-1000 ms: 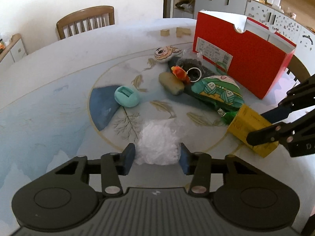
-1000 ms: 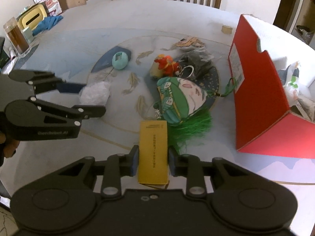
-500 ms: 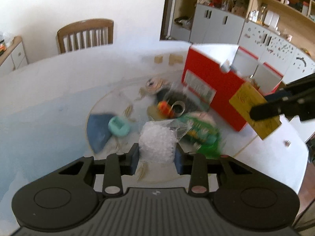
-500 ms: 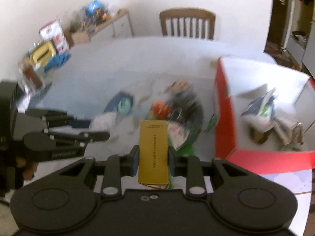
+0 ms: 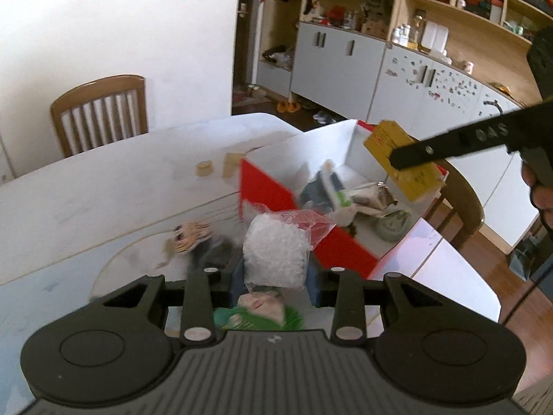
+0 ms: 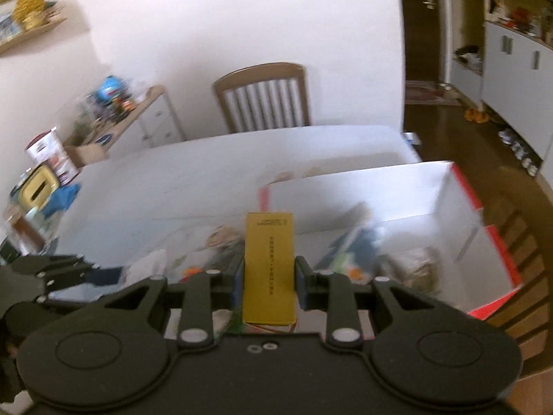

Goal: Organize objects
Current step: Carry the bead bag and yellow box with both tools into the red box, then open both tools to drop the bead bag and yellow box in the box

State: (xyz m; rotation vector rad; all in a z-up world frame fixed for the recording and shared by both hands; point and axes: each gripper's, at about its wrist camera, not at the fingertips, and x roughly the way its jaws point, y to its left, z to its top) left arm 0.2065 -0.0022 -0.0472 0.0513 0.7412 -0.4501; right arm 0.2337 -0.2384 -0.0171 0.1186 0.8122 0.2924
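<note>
Between the blue pads of the left gripper (image 5: pixel 274 278) sits a clear plastic bag (image 5: pixel 276 254) stuffed with white, granular-looking filling, a lumpy block shape with a crinkled, empty flap of film trailing off to its right; the jaws have just been closing and now pinch the bag's sides, holding it clear of the table (image 5: pixel 103 186). Below it, blurred, lie a green fringed item (image 5: pixel 257 314) and, a little further, a flat cartoon-face piece (image 5: pixel 190 237) on the table's pale, glossy printed surface.

From its own camera, the right gripper (image 6: pixel 269 282) clamps a slim rectangular yellow carton (image 6: pixel 269 269) of smooth card with dark print running along its length, the pads pressed flat against its two long sides. The left camera shows the same carton (image 5: pixel 404 164) tilted in the air above the far right corner of the red box (image 5: pixel 276 193).

That box is open-topped cardboard, red outside and plain white inside, standing on the table just beyond the held bag. Crumpled packets and wrappers (image 5: pixel 345 197) lie jumbled on its floor. Two small tan wooden blocks (image 5: pixel 217 166) rest on the table behind the box. Further off stands a wooden chair (image 5: pixel 100 110) with a slatted back, then grey cabinets (image 5: pixel 342 58) beneath cluttered wooden shelves.
</note>
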